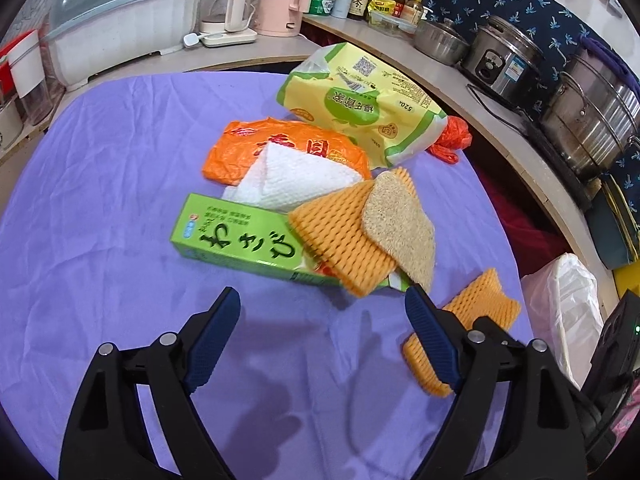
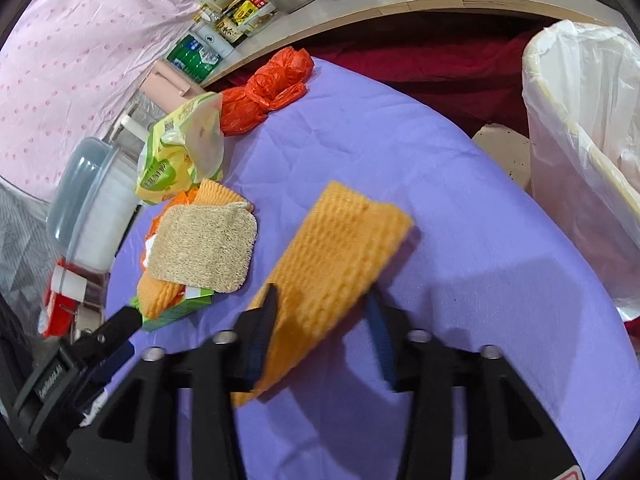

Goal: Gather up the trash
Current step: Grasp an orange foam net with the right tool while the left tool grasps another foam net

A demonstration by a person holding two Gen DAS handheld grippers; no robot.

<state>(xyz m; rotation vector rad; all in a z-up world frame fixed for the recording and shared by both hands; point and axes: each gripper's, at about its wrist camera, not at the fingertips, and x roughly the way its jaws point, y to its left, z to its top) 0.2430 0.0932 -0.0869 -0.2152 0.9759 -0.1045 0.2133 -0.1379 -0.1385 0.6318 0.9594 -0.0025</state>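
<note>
Orange foam netting (image 2: 332, 272) sits clamped lengthwise in the right gripper (image 2: 320, 312), the lined bin (image 2: 580, 128) ahead to its right; the left gripper (image 1: 324, 304) stands apart, empty.

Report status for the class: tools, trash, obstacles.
Left tool open, empty. Right tool closing around orange foam net. Lined bin beside table, path clear.

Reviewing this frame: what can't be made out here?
- Right gripper around the orange foam net: right wrist view is motion-blurred, so pad contact is unclear.
- Bin: inside is hidden by its white liner, and the frame edge cuts it off.
- Green box: its right end is covered by another foam net and a loofah pad in the left wrist view.
</note>
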